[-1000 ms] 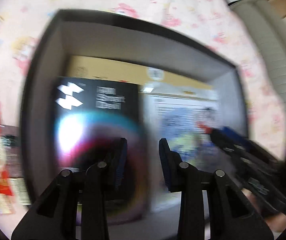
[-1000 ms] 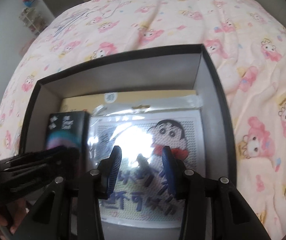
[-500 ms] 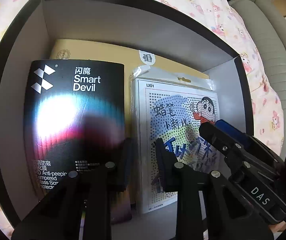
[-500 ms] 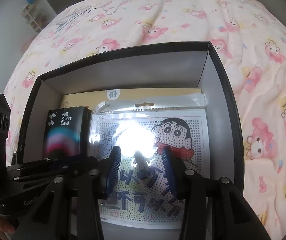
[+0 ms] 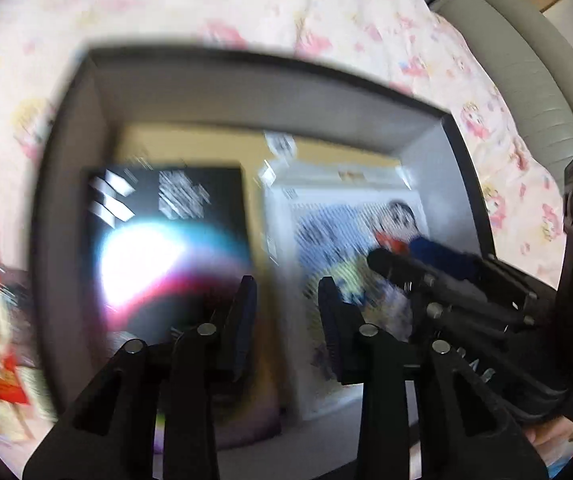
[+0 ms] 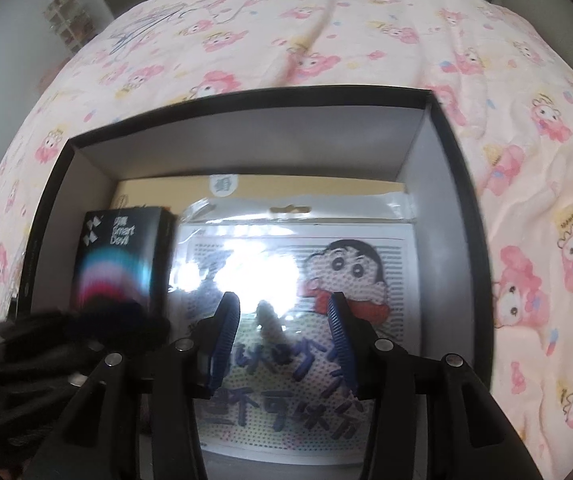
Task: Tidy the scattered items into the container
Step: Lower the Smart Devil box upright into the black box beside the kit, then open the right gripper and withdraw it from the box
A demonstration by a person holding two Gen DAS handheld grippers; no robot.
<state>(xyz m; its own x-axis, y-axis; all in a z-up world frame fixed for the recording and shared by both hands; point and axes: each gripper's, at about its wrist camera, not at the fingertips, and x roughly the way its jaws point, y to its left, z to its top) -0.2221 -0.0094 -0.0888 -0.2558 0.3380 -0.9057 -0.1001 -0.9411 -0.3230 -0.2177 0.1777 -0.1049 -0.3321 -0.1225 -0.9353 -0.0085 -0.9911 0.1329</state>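
Inside the box (image 6: 438, 168) on the bedspread (image 6: 326, 40), the black packet (image 6: 120, 256) lies left of the cartoon packet (image 6: 326, 264), while the left gripper (image 5: 284, 308) and right gripper (image 6: 284, 332) hover above, jaws just widening, spread and empty.

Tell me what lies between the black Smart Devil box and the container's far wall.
A tan flat package lies there, under the black Smart Devil box, reaching toward the container's far wall; clearest in the right wrist view.

Soft daylight fills both my views. My left view is smeared with motion blur throughout; a white glare blooms on the glossy black rectangular box (image 5: 166, 248). My right view is sharper, though the clear plastic-wrapped cartoon bead card (image 6: 326, 280) flares white. Fisheye bending darkens all corners.
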